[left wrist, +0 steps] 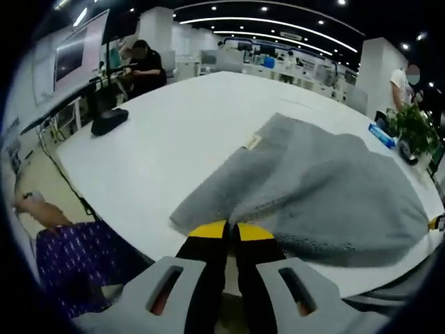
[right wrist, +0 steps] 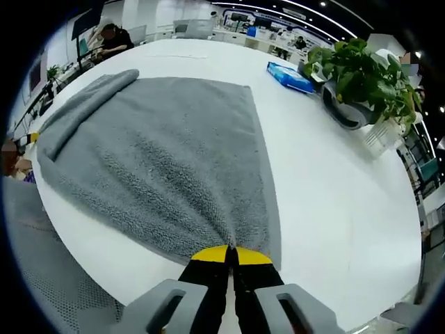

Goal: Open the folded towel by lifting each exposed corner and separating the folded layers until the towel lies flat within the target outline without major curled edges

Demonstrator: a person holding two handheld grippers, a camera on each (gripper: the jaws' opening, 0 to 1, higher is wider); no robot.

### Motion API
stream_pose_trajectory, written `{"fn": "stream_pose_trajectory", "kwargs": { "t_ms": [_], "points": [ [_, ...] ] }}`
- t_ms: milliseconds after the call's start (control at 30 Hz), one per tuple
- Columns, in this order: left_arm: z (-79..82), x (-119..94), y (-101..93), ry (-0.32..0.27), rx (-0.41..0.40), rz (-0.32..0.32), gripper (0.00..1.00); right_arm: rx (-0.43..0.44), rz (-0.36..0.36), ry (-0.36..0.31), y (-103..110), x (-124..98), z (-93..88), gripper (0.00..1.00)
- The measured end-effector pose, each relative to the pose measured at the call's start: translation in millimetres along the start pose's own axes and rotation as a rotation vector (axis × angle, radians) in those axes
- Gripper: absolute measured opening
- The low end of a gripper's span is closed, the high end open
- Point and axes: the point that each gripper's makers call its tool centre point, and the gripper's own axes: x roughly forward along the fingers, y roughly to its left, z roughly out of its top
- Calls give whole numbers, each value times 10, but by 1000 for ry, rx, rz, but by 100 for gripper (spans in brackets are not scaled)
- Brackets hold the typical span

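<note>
I hold the grey towel [right wrist: 160, 153], mid-frame on the white tabletop [right wrist: 334, 188], with both jaws pinched on its near hem: left gripper [left wrist: 231, 229], right gripper [right wrist: 231, 254]. It looks soft, limp and light, so corners seem the best hold.

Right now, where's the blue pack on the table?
In the right gripper view the blue pack lies on the white table beyond the towel's far right corner, just left of the potted plant.
</note>
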Motion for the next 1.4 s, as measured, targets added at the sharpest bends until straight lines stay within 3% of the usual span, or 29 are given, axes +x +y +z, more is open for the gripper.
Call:
{"fn": "stream_pose_trajectory", "kwargs": {
  "t_ms": [67, 167, 200, 233, 267, 300, 467, 633, 767, 1067, 1300, 1400],
  "points": [
    [-13, -14, -13, 21, -12, 6, 4, -49, 2, -9, 10, -2, 6, 0],
    [-1, 7, -62, 40, 62, -20, 4, 20, 5, 2, 18, 4, 25, 0],
    [33, -6, -69, 33, 48, -19, 4, 51, 26, -7, 50, 4, 49, 0],
    [91, -19, -88, 9, 39, -28, 4, 57, 62, -27, 94, 1, 95, 0],
    [190, -31, -119, -36, 15, -43, 4, 83, 67, -50, 96, -11, 141, 0],
    [213, -38, -124, -44, 4, -44, 4, 110, 67, -68, 81, -29, 177, 0],
    [492, -14, -399, -130, -71, -172, 6, 156, 128, -174, 108, -81, 402, 2],
    [572, 222, -727, -93, 39, -241, 8, 159, 170, -269, 140, -123, 699, 10],
    [631, 472, -871, -66, 86, -277, 12, 149, 178, -286, 130, -61, 891, 18],
    [647, 843, -1206, -4, 173, -318, 15, 73, 211, -292, 209, 190, 1247, 23],
    [639, 1049, -1240, 40, 161, -317, 15, 55, 236, -296, 348, 419, 1430, 23],
    [601, 1105, -1218, 64, 175, -307, 15, 58, 235, -268, 383, 518, 1408, 22]
  ]
}}
